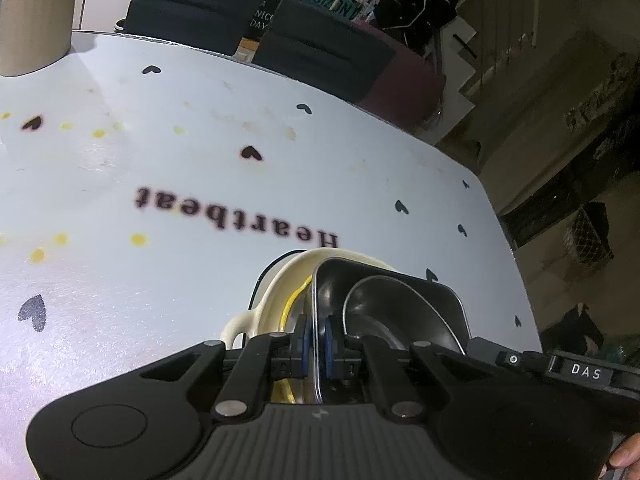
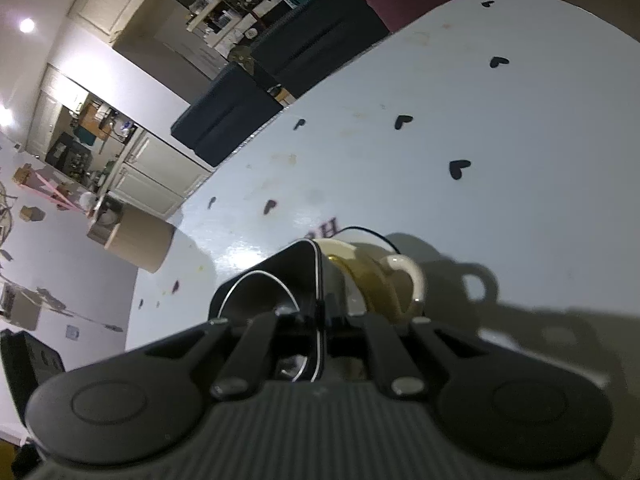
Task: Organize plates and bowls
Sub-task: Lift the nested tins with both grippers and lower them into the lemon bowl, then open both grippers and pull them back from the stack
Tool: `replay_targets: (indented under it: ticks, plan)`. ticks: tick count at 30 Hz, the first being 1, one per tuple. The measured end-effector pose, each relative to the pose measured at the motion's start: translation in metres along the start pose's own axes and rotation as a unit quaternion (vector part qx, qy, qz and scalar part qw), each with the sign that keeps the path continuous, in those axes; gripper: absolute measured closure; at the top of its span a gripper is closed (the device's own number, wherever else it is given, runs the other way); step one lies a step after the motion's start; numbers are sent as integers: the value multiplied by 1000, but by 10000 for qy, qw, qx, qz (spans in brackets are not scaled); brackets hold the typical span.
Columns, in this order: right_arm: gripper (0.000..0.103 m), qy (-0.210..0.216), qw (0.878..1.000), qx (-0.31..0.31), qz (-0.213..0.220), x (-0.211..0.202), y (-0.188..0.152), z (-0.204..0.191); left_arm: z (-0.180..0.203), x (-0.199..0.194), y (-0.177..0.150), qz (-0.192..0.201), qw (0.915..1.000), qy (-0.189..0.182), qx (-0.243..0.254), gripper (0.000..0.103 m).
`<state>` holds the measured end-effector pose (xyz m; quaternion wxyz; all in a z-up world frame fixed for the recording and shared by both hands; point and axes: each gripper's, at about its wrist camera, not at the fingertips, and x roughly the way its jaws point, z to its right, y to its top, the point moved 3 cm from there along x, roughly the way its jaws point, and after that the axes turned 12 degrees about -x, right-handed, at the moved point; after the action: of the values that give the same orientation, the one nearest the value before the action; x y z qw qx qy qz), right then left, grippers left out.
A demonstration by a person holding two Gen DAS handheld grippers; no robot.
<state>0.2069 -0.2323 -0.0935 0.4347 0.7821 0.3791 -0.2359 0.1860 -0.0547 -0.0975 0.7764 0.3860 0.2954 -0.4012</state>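
Observation:
A black square dish carries a steel bowl and sits in a cream dish that has a loop handle and a yellow inner line. My left gripper is shut on the black dish's near rim, one blue pad on each side. In the right wrist view my right gripper is shut on another edge of the same black dish. There the steel bowl lies to the left and the cream dish to the right. I cannot tell whether the stack touches the table.
The white table is printed with black hearts and the word Heartbeat, and its right edge is close. A beige cylinder stands at the far left. Two dark chairs line the far side. A fingertip shows at the bottom right.

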Motion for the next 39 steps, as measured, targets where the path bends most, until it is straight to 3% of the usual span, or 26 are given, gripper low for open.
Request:
replay_targets:
  ticks: [22,27,31,34,39]
  plan:
    - [97,-53,9999,43,-120,6,0,5,0,2,-1,11,9999,26,143,96]
    - [90,-194,9997,-71,-106,5,0,3,1,-3,-1,54,9997,122,206,93]
    - [84,-333,9993,-169,-26,1,0,2,-2,-10,-1,120,9993,272,209,81]
    - [80,-424,9987,-266,90,-5,1,1,-3,-19,-2,192,9991,298,241,79]
    - [68,-529,9967,-543,287,-18,0,-7,-1,-38,-6,334,9987,241,297,62]
